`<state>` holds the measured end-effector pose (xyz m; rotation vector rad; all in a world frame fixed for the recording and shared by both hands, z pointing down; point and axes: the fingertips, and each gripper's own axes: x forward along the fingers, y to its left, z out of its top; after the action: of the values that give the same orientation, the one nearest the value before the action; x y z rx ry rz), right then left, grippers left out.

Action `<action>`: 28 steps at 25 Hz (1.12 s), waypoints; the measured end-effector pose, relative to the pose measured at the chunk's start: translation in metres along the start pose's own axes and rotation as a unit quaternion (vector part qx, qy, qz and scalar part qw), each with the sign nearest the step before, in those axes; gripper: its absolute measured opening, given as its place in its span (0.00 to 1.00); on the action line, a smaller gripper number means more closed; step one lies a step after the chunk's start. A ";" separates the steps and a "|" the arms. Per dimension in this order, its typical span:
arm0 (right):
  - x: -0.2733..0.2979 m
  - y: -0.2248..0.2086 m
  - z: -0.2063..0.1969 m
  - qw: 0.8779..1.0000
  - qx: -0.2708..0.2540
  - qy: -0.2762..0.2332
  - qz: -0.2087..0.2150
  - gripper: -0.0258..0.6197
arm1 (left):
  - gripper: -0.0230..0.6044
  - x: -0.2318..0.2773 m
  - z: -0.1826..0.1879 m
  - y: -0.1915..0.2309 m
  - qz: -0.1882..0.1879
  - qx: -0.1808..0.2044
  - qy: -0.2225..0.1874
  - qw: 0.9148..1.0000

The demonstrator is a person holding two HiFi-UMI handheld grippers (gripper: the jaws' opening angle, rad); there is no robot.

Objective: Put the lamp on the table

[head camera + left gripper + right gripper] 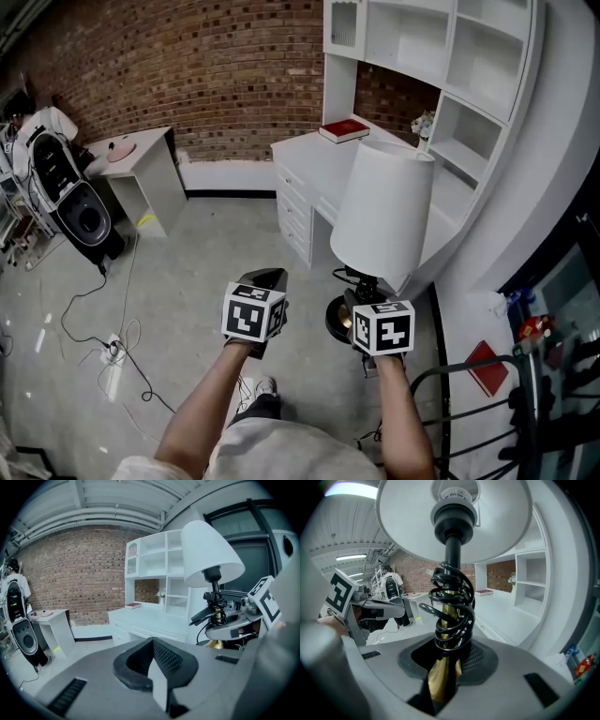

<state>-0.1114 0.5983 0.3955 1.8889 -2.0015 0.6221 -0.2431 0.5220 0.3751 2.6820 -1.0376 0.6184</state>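
Observation:
The lamp has a white cone shade, a brass stem wound with black cord and a dark round base. It hangs upright above the floor, just in front of the white desk. My right gripper is shut on the brass stem below the cord coil. My left gripper floats to the left of the lamp with its jaws together and nothing in them. In the left gripper view, its own tips are in the foreground and the lamp shade stands at the right.
A red book lies on the desk, under white shelves. A small pale side table stands by the brick wall. A black speaker and cables are at the left. A dark metal frame is at the lower right.

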 end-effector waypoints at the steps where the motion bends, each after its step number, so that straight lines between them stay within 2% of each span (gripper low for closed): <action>1: 0.003 -0.002 0.002 1.000 -0.001 0.000 -0.002 0.22 | 0.03 0.004 0.002 0.002 0.000 0.001 0.000 1.000; 13: 0.061 -0.030 0.035 0.999 0.016 0.004 -0.037 0.21 | 0.03 0.073 0.033 0.042 -0.028 0.015 -0.003 0.999; 28: 0.131 -0.043 0.087 0.991 0.070 -0.004 -0.118 0.21 | 0.03 0.161 0.066 0.111 -0.114 0.040 0.017 0.993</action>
<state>-0.0731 0.4394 0.3919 2.1711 -1.7433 0.7043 -0.1908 0.3232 0.3927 2.7923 -0.6971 0.6707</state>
